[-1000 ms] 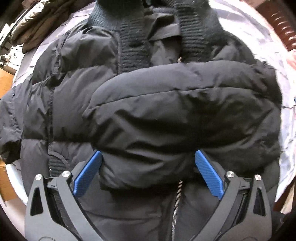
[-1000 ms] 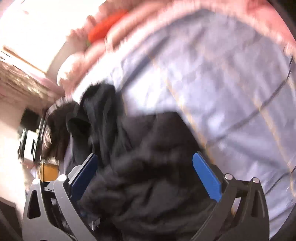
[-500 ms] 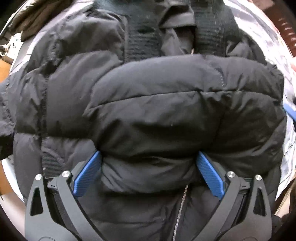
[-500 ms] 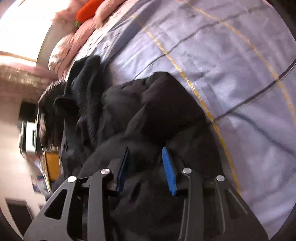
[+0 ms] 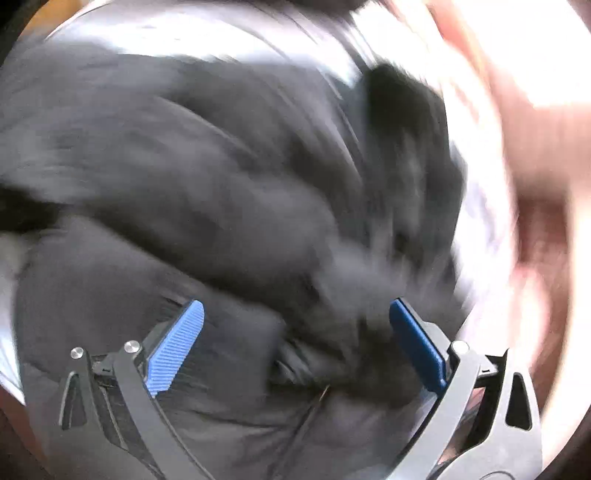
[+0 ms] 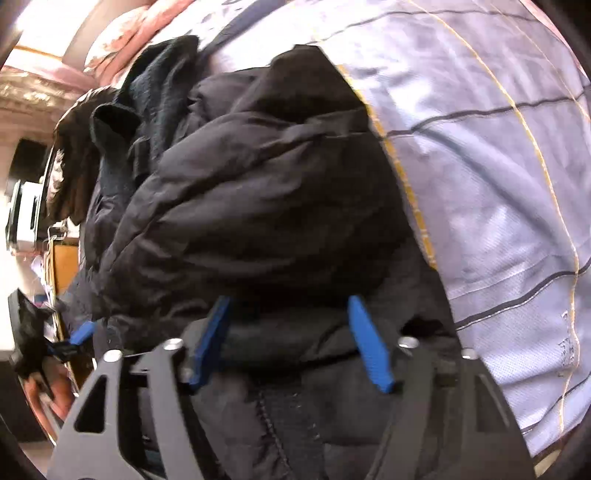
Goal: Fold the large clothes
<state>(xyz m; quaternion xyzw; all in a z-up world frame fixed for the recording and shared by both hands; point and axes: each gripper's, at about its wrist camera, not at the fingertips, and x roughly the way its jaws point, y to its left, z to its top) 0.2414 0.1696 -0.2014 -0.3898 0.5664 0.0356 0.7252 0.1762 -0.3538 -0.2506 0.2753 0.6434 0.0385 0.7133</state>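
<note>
The black puffer jacket [image 6: 258, 206] lies on the striped bedsheet [image 6: 498, 166] with a sleeve already folded across; the bottom fold seems left, left gripper [image 5: 295, 343] spread wide, right gripper [image 6: 291, 339] opening over the hem, pinching nothing.

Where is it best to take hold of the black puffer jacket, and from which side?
Probably the jacket's near hem by the zipper, from the side facing the right gripper: that puffy edge already lies between its opening jaws, so it can be lifted toward the collar.

Sunlit bed [image 6: 498, 155] under a lilac checked sheet; pink bedding [image 6: 122, 33] beyond.
</note>
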